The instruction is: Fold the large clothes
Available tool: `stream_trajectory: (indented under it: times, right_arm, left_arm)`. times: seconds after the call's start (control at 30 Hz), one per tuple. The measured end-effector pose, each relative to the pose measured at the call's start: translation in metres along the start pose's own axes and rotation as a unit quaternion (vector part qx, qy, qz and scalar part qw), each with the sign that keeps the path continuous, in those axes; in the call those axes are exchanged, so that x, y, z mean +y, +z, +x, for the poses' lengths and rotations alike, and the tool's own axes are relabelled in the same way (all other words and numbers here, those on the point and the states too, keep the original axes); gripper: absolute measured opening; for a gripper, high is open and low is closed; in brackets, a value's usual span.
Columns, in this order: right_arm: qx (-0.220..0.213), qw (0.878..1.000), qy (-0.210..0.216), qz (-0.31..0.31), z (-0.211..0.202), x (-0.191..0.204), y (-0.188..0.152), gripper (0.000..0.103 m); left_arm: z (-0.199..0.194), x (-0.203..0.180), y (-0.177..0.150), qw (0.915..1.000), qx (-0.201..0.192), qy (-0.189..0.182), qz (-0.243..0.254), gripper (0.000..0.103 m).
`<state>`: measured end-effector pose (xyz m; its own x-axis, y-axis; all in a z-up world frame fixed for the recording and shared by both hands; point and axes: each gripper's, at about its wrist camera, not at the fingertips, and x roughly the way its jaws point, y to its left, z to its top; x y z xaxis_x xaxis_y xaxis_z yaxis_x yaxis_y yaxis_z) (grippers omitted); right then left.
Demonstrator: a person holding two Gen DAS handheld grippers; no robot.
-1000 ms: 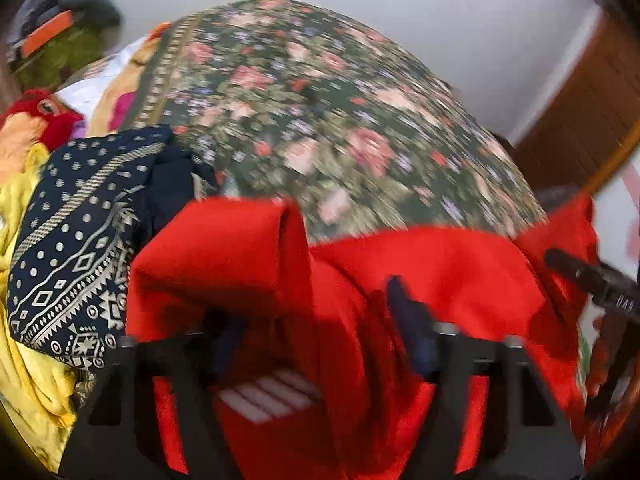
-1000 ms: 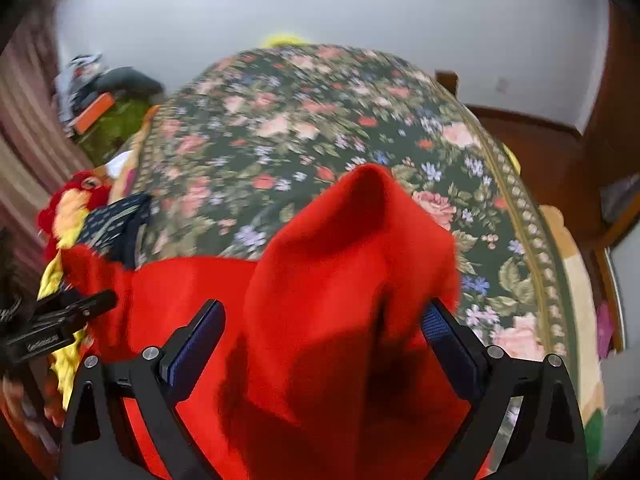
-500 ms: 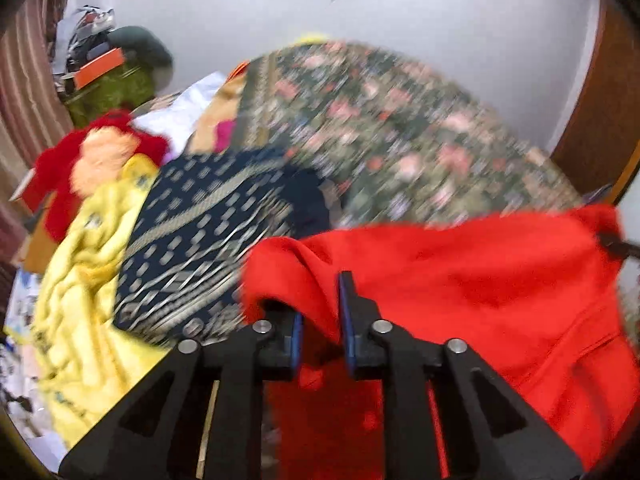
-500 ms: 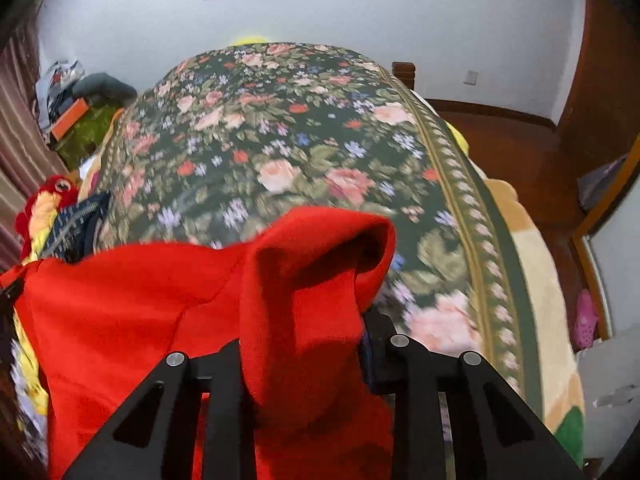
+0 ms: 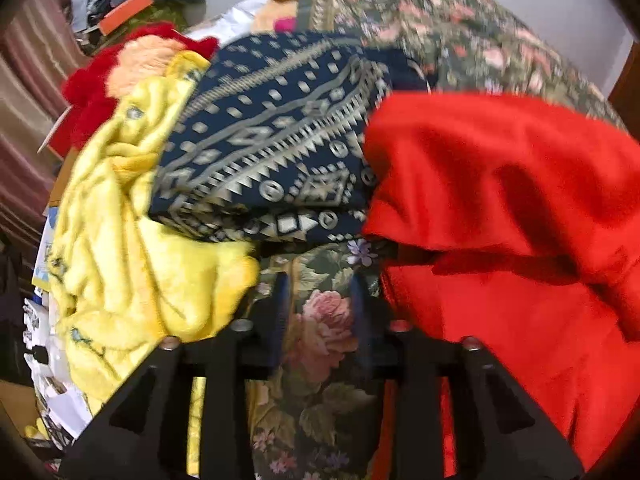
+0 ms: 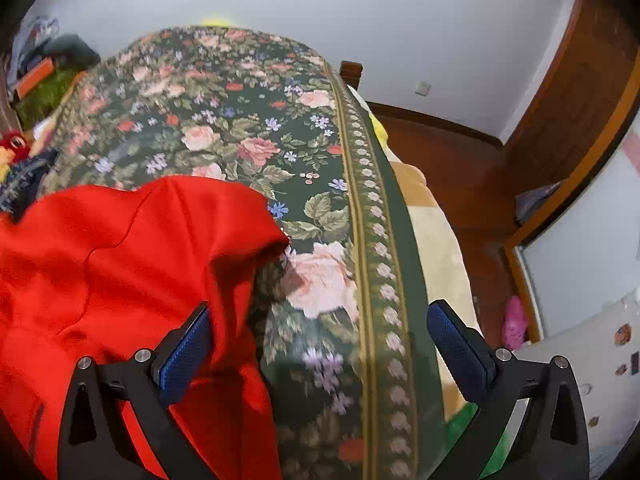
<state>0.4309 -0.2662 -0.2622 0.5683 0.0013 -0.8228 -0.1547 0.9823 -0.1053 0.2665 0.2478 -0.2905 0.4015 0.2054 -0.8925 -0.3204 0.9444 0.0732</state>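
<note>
Underneath, floral bedspread (image 6: 240,128), white wall (image 6: 360,12).

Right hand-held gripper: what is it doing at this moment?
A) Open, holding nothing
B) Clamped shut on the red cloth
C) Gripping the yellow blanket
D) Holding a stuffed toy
A: the right hand-held gripper has its blue pads wide apart over the floral bedspread, with the red cloth lying loose beside its left finger.

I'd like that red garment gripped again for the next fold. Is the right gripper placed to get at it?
Probably yes: the right gripper is open, and the red garment lies against its left finger, nothing between them.
</note>
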Motion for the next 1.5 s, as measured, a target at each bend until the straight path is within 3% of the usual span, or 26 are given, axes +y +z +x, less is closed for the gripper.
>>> stream_trajectory:
  times: [0.03, 0.1, 0.3, 0.53, 0.7, 1.13, 1.37, 1.5]
  right_arm:
    - [-0.001, 1.0, 0.016, 0.007, -0.009, -0.004, -0.003, 0.103]
    - [-0.006, 0.999, 0.043, 0.018, -0.024, -0.008, -0.007, 0.103]
    - [-0.027, 0.995, 0.094, 0.02, -0.078, -0.008, -0.022, 0.103]
    - [-0.043, 0.992, 0.121, -0.001, -0.136, -0.007, -0.057, 0.103]
    - [-0.035, 0.991, 0.131, -0.003, -0.156, -0.006, -0.093, 0.103]
    - [0.063, 0.98, 0.171, 0.075, -0.142, -0.011, -0.209, 0.103]
    - [0.079, 0.968, 0.215, 0.1, -0.131, -0.008, -0.232, 0.102]
    - [0.072, 0.963, 0.233, 0.116, -0.128, -0.01, -0.234, 0.099]
  left_arm:
    - [-0.008, 0.002, 0.0, 0.9999, -0.011, 0.0, -0.002, 0.049]
    - [-0.025, 0.003, -0.001, 0.9995, -0.032, -0.002, -0.001, 0.055]
    - [-0.075, -0.004, -0.001, 0.997, -0.071, -0.028, 0.012, 0.067]
    - [-0.119, -0.018, -0.017, 0.9926, -0.099, -0.066, 0.023, 0.072]
    - [-0.141, -0.023, -0.045, 0.9903, -0.106, -0.079, 0.045, 0.077]
    - [-0.114, 0.002, -0.141, 0.9919, -0.007, -0.127, -0.008, 0.078]
    - [-0.089, 0.004, -0.187, 0.9815, 0.063, -0.174, -0.048, 0.078]
    - [-0.088, 0.01, -0.199, 0.9728, 0.06, -0.205, -0.09, 0.078]
